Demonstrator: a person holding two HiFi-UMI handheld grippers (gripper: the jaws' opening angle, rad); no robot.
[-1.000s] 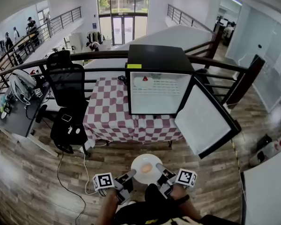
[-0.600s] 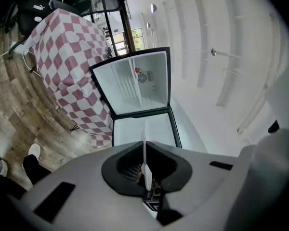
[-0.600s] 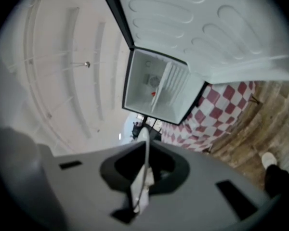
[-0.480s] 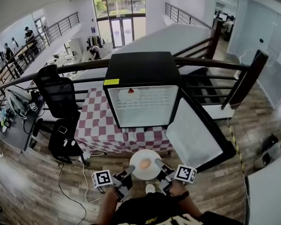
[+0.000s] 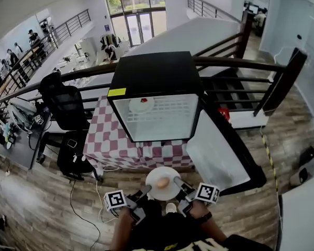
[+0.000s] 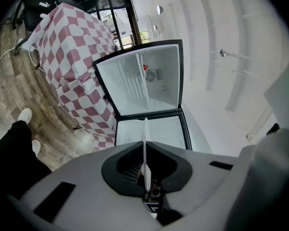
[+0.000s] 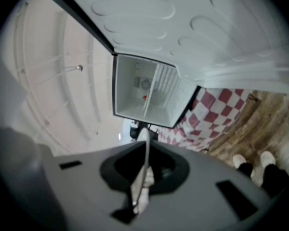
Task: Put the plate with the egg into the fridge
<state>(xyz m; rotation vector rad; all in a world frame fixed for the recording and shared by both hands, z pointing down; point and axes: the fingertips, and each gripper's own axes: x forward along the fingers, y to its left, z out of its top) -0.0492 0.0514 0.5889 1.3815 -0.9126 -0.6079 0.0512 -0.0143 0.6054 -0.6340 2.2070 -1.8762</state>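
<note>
I'm on an open office mezzanine. A railing (image 5: 240, 64), a swivel chair (image 5: 63, 104) and a cluttered desk (image 5: 20, 144) show it.

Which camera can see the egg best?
The head view. It looks down on the egg, which lies in the middle of the plate. Both gripper views see the plate only edge-on, as a thin white line between the jaws, so the egg is hidden there.

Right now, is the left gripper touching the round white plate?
Touching. In the left gripper view the left gripper is shut on the round white plate, rim between its jaws.
</note>
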